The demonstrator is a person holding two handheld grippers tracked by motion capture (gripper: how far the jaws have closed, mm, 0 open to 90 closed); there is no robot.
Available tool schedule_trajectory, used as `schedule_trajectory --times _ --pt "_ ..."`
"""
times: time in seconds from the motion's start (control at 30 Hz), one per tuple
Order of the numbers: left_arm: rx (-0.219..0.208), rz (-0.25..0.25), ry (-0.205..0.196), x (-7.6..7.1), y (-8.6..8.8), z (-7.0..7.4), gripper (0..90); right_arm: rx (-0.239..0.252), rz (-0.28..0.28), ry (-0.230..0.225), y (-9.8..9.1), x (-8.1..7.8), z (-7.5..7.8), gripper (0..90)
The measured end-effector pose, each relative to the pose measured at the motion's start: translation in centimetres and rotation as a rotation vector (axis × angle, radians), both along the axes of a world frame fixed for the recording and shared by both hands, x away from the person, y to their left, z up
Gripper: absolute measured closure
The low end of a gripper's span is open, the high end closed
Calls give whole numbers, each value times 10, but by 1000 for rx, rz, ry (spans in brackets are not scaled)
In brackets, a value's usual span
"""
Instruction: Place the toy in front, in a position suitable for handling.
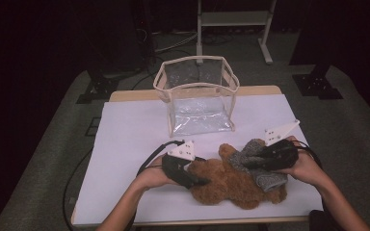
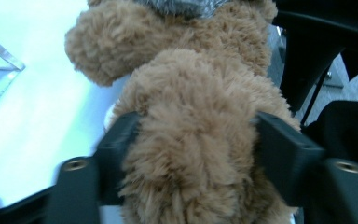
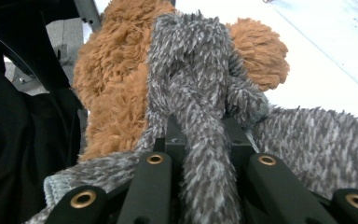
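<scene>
Two matte black two-jaw grippers, left gripper (image 1: 200, 182) and right gripper (image 1: 250, 162), carry pale three-cornered plates, brass-ringed screw holes and trailing black cables, on bare forearms.

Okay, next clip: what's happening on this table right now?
A person works on a brown plush teddy bear lying on the white-covered table with a handheld gripper in each hand. The left gripper has its fingers around one furry limb of the bear. The right gripper is shut on a fuzzy grey knitted garment that lies over the bear's upper half. A clear plastic pouch with beige trim stands open farther back, apart from the bear.
</scene>
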State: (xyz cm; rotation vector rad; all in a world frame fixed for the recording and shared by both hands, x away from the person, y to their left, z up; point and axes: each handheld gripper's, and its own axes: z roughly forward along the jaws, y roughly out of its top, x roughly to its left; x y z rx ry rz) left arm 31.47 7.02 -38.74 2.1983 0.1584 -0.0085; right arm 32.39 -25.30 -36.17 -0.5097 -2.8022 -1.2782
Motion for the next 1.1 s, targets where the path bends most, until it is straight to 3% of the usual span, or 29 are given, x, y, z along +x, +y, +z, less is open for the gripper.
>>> schedule_trajectory --times 0.13,0.23,0.27,0.37,0.4,0.63,0.77,0.83,0.97,1.1 --pt "-8 7 34 0 -6 -10 104 17 3 -4 -2 -6 -3 762" --pt "-5 3 38 -3 -13 -14 74 27 3 -4 -3 -9 -5 762" --pt "1 -3 30 -4 -14 -14 102 29 0 -2 -4 -10 -5 762" --pt "13 5 -30 -6 -10 -10 385 53 -6 -4 -7 -11 -7 761" --pt "24 5 -44 -6 -9 -9 426 60 -14 -4 -8 -11 -8 761" --pt "105 32 -153 5 0 14 496 96 -55 -35 0 -10 -4 758" --pt "158 73 -174 15 19 21 497 104 -58 -62 19 -4 -4 757" --pt "163 100 -178 15 30 21 499 102 -47 -78 32 -2 -5 757" --pt "120 106 -151 5 48 16 467 78 -16 -120 53 -4 -3 755" --pt "91 85 -132 -1 50 17 304 63 49 -120 63 -12 -7 758"
